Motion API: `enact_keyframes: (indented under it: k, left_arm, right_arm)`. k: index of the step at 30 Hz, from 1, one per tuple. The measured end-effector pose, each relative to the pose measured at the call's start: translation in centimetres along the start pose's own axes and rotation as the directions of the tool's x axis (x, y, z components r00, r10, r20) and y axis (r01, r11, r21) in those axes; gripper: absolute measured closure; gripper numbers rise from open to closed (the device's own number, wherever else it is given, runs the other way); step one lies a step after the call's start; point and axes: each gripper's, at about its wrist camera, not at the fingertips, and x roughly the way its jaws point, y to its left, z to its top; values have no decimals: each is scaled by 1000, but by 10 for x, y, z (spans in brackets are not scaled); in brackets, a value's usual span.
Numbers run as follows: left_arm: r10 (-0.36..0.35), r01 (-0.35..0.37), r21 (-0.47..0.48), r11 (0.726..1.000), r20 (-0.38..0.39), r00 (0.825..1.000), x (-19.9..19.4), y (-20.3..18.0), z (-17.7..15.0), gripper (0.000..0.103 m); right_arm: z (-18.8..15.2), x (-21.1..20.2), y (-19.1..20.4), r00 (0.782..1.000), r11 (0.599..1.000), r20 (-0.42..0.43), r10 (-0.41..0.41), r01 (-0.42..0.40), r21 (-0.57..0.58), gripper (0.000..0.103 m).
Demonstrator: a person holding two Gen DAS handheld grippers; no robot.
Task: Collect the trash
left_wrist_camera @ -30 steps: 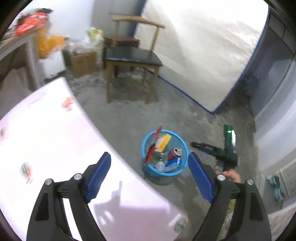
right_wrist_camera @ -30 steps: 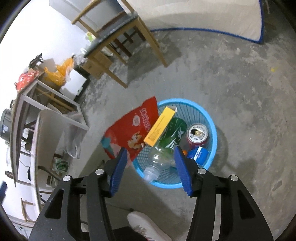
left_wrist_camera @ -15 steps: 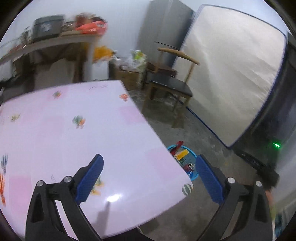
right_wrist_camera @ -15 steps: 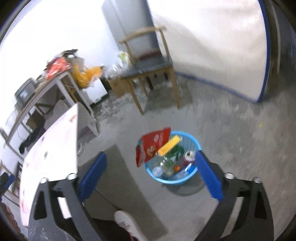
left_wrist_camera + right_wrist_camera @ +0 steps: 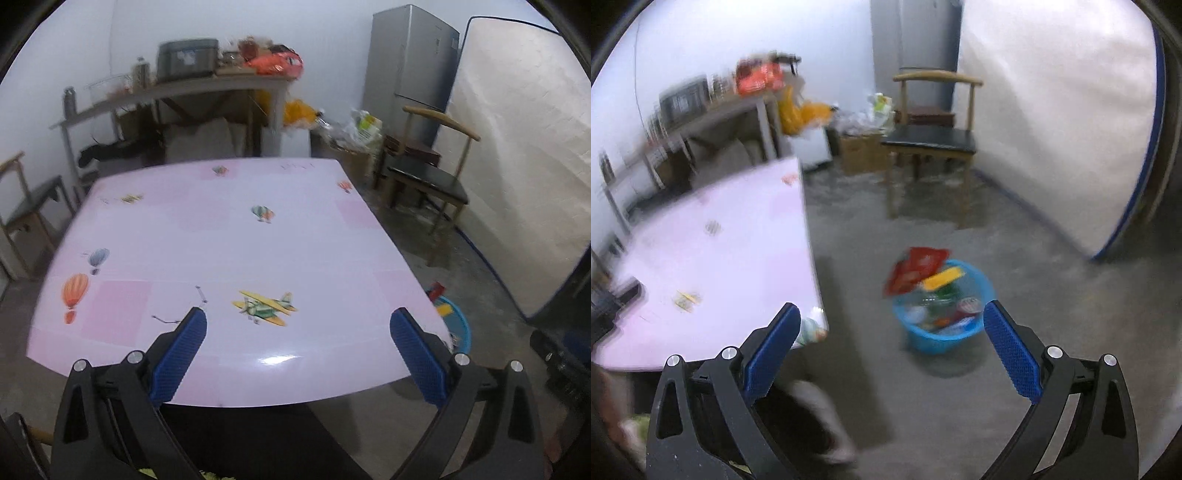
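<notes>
Left wrist view first: the left gripper is spread as wide as it goes, blue pads apart with nothing between them, hanging over the near edge of the pink table. Directly ahead of the claw sits the printed yellow-and-green airplane, with hot-air balloon prints further out and off to its left. Off to the claw's right, past the table's corner and low on the concrete floor, the blue trash basket just peeks out, mostly hidden by the tabletop. Beyond that, a wooden chair with a black seat, a grey refrigerator and a white mattress leaning on the wall.

Over to the right wrist view, and it's blurry. The right gripper is also wide apart and carrying nothing. The basket lies just ahead of the claw, between the fingers in the picture but well beyond them, standing on the floor. It's loaded: a red snack bag sticking up at its left rim, a yellow box, a red can by the right side. The table corner sits beside the left finger, and a light shoe shows below it.
</notes>
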Motion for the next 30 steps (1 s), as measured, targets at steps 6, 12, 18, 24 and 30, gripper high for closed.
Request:
enact_keyframes:
  k: [6, 12, 18, 24, 30]
  left_arm:
    - [28, -27, 29, 999, -48, 998, 8, -13, -4, 6]
    - [75, -60, 160, 985, -89, 993, 16, -37, -11, 5]
    - [53, -33, 176, 984, -112, 992, 20, -46, -17, 6]
    - [32, -9, 177, 984, -127, 991, 22, -51, -19, 6]
    - [21, 4, 165, 986, -149, 989, 26, -50, -19, 6]
  right_arm:
    - [-14, -7, 29, 996, 992, 55, -65, 70, -105, 8]
    - [-25, -5, 23, 1000, 999, 20, -8, 9, -34, 8]
    - [-36, -9, 25, 999, 998, -2, -33, 33, -47, 8]
    - [-37, -6, 20, 999, 999, -18, -47, 47, -26, 7]
    - [-39, -5, 18, 998, 999, -28, -53, 53, -10, 8]
